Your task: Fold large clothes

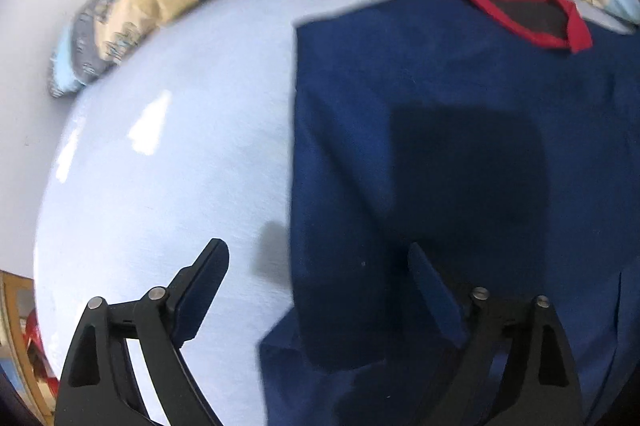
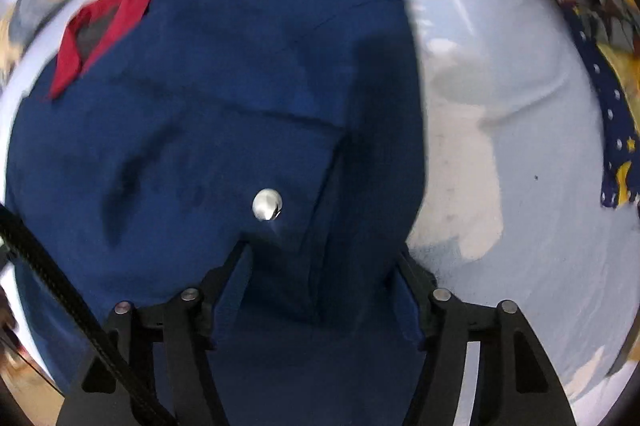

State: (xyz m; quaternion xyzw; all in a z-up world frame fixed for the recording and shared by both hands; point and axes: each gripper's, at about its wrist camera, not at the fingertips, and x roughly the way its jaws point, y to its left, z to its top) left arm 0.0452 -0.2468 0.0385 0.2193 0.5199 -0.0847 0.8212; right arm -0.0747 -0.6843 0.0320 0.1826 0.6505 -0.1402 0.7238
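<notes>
Looking down, I see my left tongs (image 1: 316, 266) wide and empty over the shirt's (image 1: 460, 166) edge on the bed (image 1: 160, 166); right tongs (image 2: 324, 254) straddle shirt cloth, grip unclear; collar (image 1: 520, 10) at one o'clock.

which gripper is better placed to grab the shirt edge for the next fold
Right, probably. The right gripper already straddles a folded edge of the blue shirt, cloth between its open jaws. The left gripper hangs open across the shirt's side edge, half over bare sheet.
</notes>
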